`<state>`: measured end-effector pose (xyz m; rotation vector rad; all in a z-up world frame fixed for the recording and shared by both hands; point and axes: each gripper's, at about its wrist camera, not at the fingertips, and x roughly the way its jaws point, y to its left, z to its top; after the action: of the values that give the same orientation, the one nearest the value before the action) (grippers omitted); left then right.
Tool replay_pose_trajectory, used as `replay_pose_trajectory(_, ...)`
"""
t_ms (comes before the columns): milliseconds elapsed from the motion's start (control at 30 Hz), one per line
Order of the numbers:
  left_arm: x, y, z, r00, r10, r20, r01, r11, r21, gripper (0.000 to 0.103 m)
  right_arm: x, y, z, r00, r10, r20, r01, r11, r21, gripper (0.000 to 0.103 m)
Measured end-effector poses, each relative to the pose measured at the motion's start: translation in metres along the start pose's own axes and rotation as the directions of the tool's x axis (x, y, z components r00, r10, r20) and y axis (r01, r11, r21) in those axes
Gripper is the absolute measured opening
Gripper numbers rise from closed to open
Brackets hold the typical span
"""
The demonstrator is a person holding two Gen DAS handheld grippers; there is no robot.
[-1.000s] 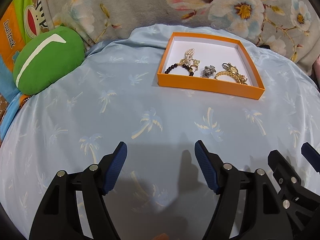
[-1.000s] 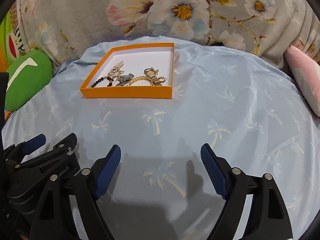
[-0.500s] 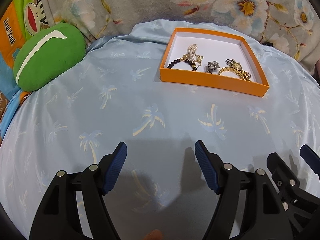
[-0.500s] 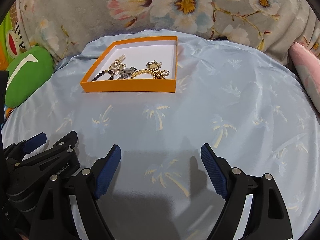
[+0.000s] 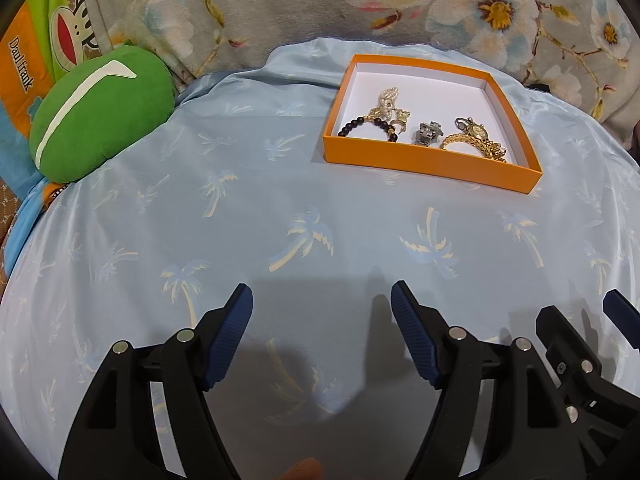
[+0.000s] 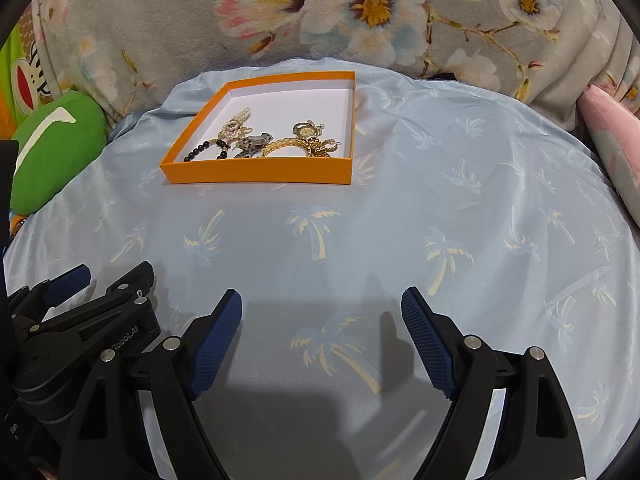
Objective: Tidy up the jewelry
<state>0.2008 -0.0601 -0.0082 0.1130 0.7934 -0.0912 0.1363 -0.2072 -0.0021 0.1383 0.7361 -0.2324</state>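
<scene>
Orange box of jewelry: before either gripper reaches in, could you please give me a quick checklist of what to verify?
1. Left gripper open, nothing between its fingers: ok.
2. Right gripper open and empty: ok.
3. Orange box lies flat on the blue cloth, lid off: ok.
4. Path across the cloth to the box free of obstacles: ok.
5. Gold watch, black bead bracelet and the other pieces lying apart: not ok, they overlap.
6. Whether the chains are tangled: cannot tell.

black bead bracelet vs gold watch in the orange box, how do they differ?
The black bead bracelet is dark round beads with gold charms; the gold watch is all gold metal links with a dial. The bracelet lies at the box's left end, the watch at its right, a silver piece between them. Both rest inside the orange box, ungripped.
</scene>
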Motion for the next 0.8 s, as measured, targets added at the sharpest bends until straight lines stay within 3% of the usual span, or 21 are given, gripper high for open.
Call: replay_pose_trajectory(800,0.0007,0.0009,-0.0002,1.000,0.025,-0.010,-0.025,1.000,0.002,0.071,0.0005,0.0009,0.0002,1.000,0.000,0.000,0.000,1.000,-0.001,0.081)
